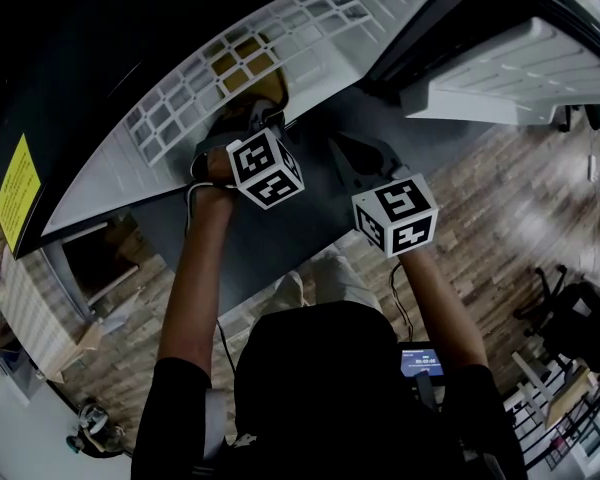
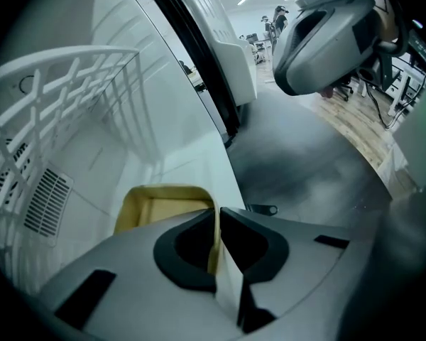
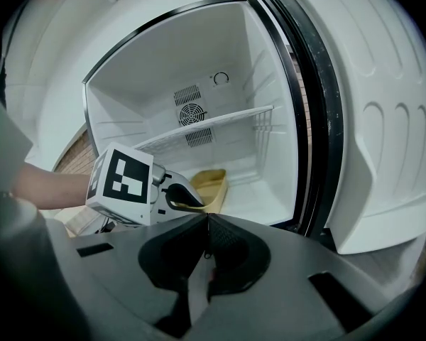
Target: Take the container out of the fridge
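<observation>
Left hand-held gripper (image 2: 218,222) clamped on near wall of yellow container (image 2: 163,203), lower centre of frame, on fridge (image 3: 199,62) floor under wire shelf (image 3: 213,128). Long axis running straight ahead, deeper inside. Right hand-held gripper (image 3: 202,254) pinched closed, empty, farther back outside. Likely call: straight pull toward doorway.

A pale yellow, open-topped rectangular container (image 3: 211,182) sits upright on the fridge (image 3: 163,62) floor, beneath its wire shelf (image 3: 220,123).
</observation>
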### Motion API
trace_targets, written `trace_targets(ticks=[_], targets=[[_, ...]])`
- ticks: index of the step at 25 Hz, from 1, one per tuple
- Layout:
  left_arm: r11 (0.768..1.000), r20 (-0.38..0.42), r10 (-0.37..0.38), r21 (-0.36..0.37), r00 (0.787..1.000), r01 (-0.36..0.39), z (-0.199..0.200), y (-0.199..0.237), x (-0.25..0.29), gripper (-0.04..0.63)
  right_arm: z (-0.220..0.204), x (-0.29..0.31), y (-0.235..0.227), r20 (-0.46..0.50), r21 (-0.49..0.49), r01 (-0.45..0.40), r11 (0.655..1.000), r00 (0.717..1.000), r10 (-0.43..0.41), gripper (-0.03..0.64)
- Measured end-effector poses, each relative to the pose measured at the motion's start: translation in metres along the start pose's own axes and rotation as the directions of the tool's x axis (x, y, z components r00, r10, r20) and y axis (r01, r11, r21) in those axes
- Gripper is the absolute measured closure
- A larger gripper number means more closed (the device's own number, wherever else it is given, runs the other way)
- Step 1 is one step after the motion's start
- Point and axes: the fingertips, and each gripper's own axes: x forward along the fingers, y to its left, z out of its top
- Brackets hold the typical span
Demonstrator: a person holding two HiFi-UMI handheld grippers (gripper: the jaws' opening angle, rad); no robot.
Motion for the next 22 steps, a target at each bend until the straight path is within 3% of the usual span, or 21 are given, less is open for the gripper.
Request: trace_targets(ticks=[10,22], targets=[[0.998,0.068,-0.054,-0.024,0.996,0.056,0.018,-0.017,-0.027,0.567,0.005,-0.015,0.010,0.022,-0.013,0.032,0.999,0.999,-0.032,0.577],[0.996,0.141,-0.092,0.015,0.986,0.090,0.032,-0.059,-0.083,0.568,0.014,-0.048,0.050,0.067,-0.046,0.074,0.996,0.995,-0.071,0.577]])
